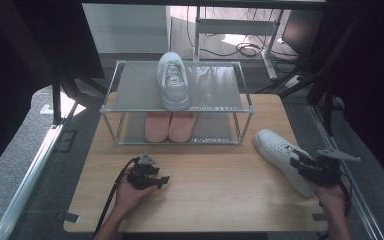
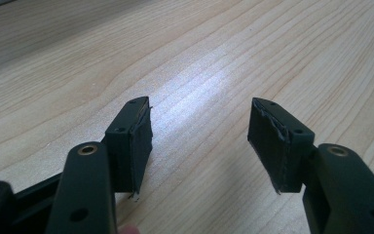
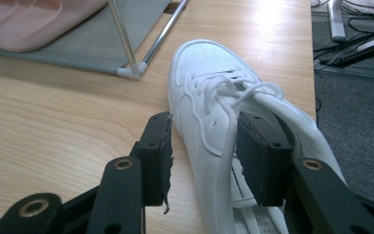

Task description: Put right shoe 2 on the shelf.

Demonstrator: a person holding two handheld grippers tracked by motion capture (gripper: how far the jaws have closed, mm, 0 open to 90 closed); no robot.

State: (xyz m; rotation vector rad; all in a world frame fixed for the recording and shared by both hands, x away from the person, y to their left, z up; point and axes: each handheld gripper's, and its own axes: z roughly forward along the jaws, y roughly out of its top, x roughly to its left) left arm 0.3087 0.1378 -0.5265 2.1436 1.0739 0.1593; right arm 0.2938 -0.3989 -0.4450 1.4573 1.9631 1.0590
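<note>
A white lace-up sneaker lies on the wooden table at its right side, toe toward the rack. My right gripper sits at its heel end. In the right gripper view the jaws of this gripper straddle the sneaker's near side wall. One pad is outside with a gap, the other is inside the shoe's opening, so it is open. My left gripper rests at the front left of the table. Its jaws stand open over bare wood.
A two-shelf metal rack stands at the table's back. A second white sneaker is on its top shelf and a pair of pink slippers on the lower one. The rack's corner foot is just left of the sneaker's toe.
</note>
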